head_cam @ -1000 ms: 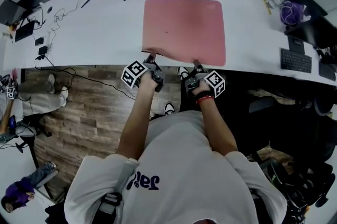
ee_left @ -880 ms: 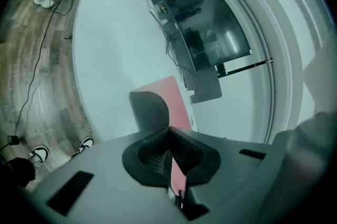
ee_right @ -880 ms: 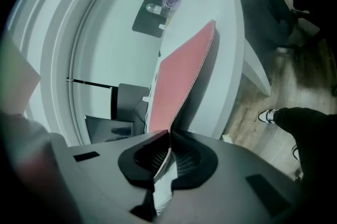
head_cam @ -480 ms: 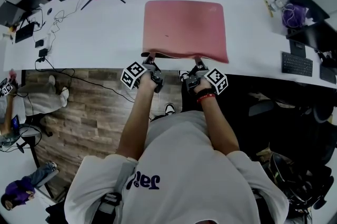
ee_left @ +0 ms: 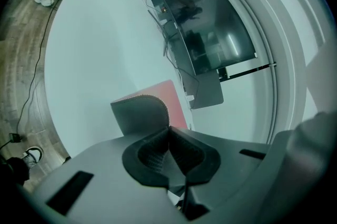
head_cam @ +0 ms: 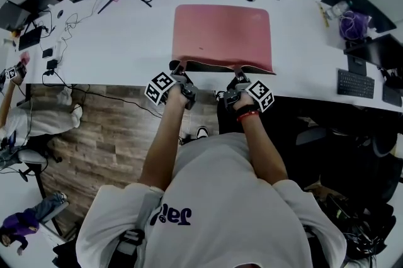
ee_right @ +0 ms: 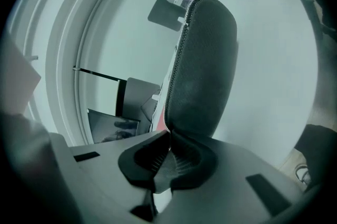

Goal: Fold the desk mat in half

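Pink rectangular desk mat (head_cam: 221, 34) with a dark underside, lying by the near edge of the white curved desk (head_cam: 126, 40), its near edge raised off the surface. The left gripper (head_cam: 181, 67) pinches the mat's near-left corner and the right gripper (head_cam: 239, 73) its near-right corner. The fold looks just begun; next, both corners should travel together, level, over to the far edge.
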{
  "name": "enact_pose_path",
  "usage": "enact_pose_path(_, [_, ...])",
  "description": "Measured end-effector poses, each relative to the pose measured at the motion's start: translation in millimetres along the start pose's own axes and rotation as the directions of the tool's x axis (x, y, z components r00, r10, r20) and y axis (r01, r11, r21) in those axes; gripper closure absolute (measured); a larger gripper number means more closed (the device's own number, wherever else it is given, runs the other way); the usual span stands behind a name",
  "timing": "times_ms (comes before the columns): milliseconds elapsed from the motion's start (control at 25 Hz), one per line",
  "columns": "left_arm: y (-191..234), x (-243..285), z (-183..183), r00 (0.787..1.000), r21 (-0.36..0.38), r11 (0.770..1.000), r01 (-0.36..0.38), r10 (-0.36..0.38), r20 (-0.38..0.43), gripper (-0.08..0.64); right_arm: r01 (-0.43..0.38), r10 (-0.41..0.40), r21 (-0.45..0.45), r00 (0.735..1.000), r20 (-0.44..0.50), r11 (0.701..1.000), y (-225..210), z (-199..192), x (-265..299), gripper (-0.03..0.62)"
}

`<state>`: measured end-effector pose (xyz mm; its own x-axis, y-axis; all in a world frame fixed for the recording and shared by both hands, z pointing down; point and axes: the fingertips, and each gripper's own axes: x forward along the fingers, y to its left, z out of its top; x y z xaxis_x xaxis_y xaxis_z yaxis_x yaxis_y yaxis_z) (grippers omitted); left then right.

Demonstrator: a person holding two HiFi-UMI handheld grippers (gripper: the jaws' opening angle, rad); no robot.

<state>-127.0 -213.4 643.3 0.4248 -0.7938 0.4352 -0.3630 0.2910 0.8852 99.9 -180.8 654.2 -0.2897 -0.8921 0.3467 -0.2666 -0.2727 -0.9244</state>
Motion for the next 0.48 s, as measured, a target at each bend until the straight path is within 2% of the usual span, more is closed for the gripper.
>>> enact_pose_path(480, [-11,27,12,1.0,-0.004,1.0,-0.007,0.007,0.006,0.537,0.008,-0.008,0.012,1.0,-0.019,1.0,6,14,27,0.563])
